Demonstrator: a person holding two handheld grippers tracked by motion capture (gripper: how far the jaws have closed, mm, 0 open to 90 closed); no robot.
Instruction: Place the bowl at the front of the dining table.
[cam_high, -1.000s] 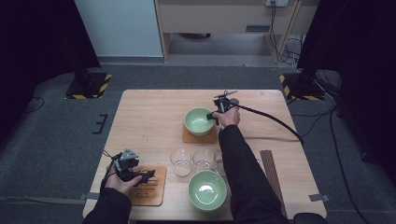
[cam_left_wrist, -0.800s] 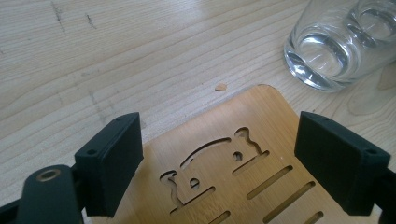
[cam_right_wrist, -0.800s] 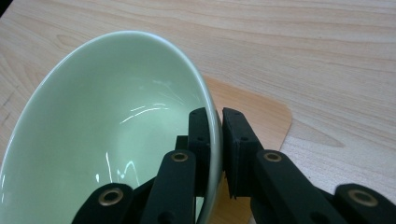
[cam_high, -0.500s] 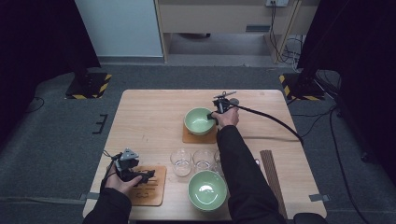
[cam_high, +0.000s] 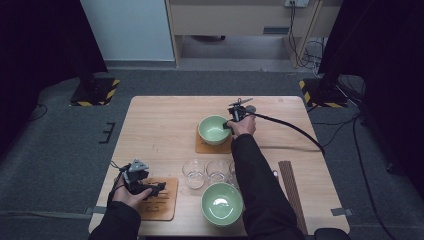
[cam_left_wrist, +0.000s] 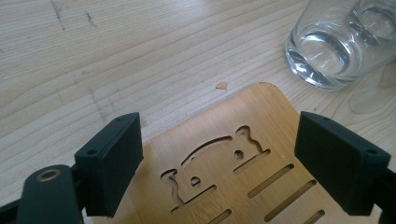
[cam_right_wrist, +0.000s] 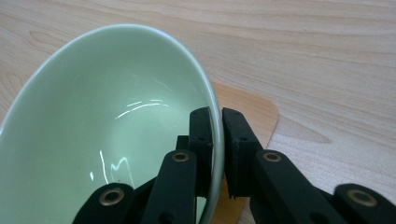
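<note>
A lab or recording studio: black curtains (cam_high: 40, 45), hazard-striped stand bases (cam_high: 95, 92), trailing floor cables (cam_high: 370, 145), grey carpet (cam_high: 65, 135) around one wooden worktop (cam_high: 160, 130).

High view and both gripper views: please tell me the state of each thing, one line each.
Far green bowl: empty, on a coaster, rim pinched.
Near green bowl: empty, upright.
Glasses: empty, upright.
Right gripper: shut on bowl rim.
Left gripper: open above cut-out trivet.
</note>
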